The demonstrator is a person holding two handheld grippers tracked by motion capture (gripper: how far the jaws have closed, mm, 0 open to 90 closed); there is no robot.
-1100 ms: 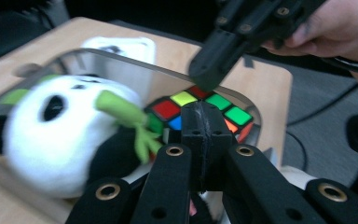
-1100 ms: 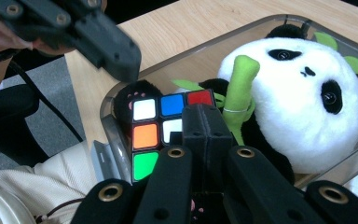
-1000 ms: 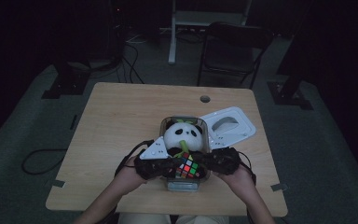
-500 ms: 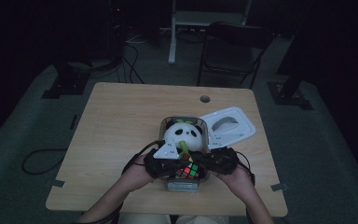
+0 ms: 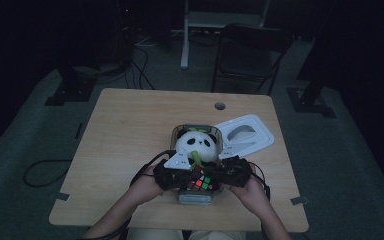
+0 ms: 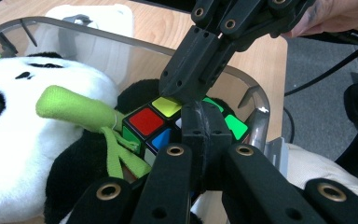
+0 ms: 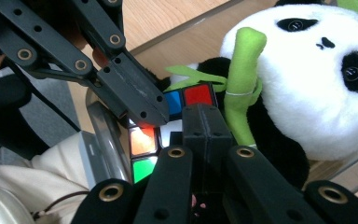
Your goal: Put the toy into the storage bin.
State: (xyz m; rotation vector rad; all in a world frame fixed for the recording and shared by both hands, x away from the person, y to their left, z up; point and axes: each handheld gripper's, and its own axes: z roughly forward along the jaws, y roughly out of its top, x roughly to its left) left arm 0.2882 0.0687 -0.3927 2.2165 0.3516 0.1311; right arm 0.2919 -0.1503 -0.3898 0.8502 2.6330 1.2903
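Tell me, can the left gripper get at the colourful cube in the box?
Probably yes. The left gripper, jaws shut, is already at the cube inside the clear box, whose lid lies aside. The panda crowds one side and the right gripper meets it there.

The left gripper (image 6: 200, 119), jaws closed together, presses on a Rubik's cube (image 6: 161, 123) beside a plush panda (image 6: 23, 135) in a clear bin (image 6: 256, 116); the right gripper (image 6: 186, 88) apparently touches the cube's yellow tile.
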